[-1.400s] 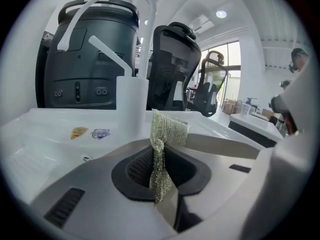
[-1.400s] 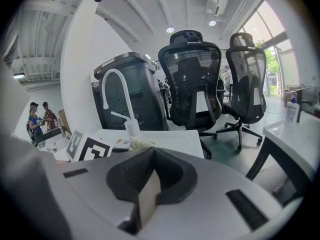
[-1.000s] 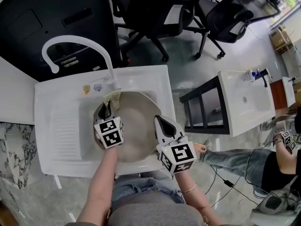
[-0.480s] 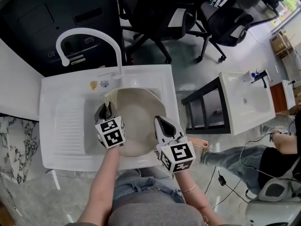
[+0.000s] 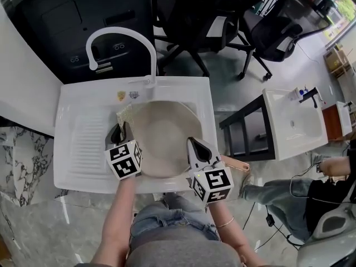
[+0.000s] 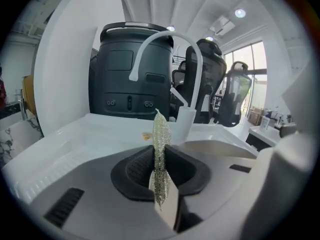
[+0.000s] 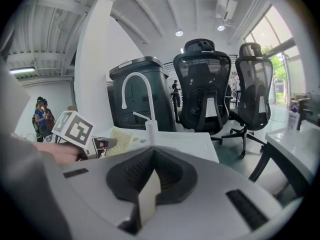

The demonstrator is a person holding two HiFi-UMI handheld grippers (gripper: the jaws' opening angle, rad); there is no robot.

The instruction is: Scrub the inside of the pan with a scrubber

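We keep our left tongs point(image 5: 121, 131) shut on the glittery scrubber point(image 5: 124, 114) at the pan's point(image 5: 164, 138) left rim. Our right tongs point(image 5: 194, 147) pinch its near rim beside the handle point(image 5: 236, 164).

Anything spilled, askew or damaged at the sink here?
Nothing stands out. The pan sits in the sink, right gripper clamped on its rim, left gripper pinching the scrubber by the pan's left edge.

A white sink point(image 5: 78, 149) holds the beige pan point(image 5: 164, 135) in its basin.
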